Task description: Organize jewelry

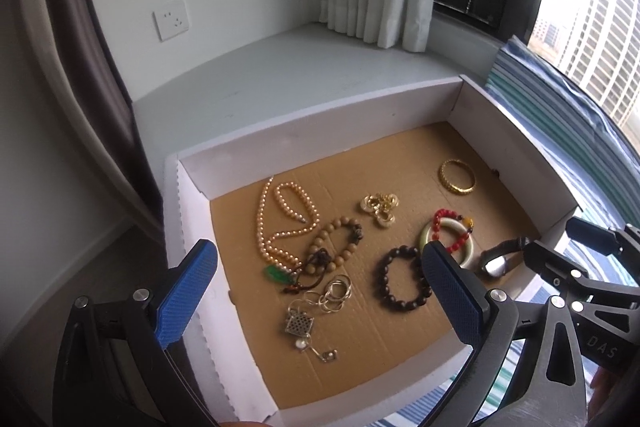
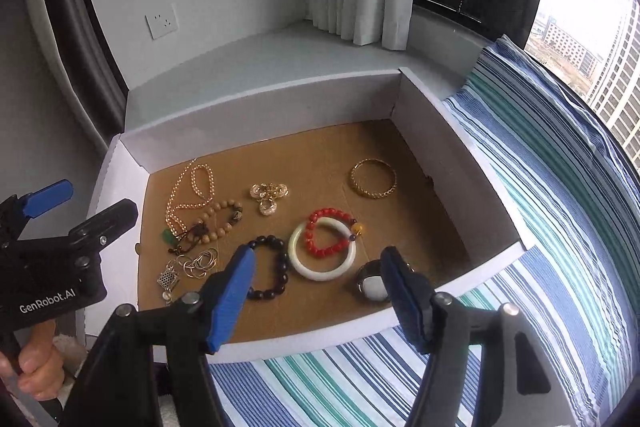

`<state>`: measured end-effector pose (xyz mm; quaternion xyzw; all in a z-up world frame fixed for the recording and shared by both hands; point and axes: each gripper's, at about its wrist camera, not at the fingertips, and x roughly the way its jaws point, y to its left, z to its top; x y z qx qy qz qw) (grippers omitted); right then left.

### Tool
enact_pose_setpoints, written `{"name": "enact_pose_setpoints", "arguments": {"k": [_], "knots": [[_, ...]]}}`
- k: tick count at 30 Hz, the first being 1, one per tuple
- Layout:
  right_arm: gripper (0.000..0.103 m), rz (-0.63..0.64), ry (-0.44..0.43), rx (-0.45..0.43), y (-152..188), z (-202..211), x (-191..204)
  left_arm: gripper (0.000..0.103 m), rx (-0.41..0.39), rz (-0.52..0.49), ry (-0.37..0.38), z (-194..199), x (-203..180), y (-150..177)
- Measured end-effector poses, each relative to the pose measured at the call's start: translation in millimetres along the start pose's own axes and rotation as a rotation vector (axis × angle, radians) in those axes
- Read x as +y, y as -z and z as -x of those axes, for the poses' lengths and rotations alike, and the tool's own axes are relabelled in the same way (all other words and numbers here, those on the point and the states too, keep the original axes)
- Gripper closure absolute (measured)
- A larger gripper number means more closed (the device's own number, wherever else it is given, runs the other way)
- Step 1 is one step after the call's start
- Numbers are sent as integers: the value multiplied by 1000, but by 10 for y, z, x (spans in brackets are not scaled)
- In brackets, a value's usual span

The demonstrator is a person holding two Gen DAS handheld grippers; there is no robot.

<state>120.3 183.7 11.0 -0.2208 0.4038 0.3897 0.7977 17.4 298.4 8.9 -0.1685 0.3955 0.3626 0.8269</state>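
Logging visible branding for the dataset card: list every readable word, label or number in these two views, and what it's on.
"GenRobot.AI": white lettering on the black body of the left gripper, seen in the right wrist view.
"DAS": faint lettering on the black body of the right gripper, at the lower right of the left wrist view; possibly cut off.
Nothing readable on the jewelry, the box or the wall socket.

Shallow white box [image 2: 456,163] with brown cardboard floor, holding loose jewelry. Pearl necklace [image 1: 280,223] coiled at left, touching a tan bead bracelet [image 1: 336,247]; silver rings [image 1: 334,293] nearer. Gold bangle [image 2: 373,177] lies apart at far right. Red bead bracelet [image 2: 326,233] overlaps a white bangle [image 2: 322,251]; dark bead bracelet [image 1: 402,279] just beside.
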Motion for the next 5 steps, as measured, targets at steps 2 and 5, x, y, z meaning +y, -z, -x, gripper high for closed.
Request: {"name": "enact_pose_setpoints", "arguments": {"k": [2,5], "knots": [[37,-3,-7,-3,2,5,-1,1,-17,-1,-11,21,-6,6],[37,-6,-11,-11,-3,17,-2,1,-41,1,-38,57,-16,5]]}}
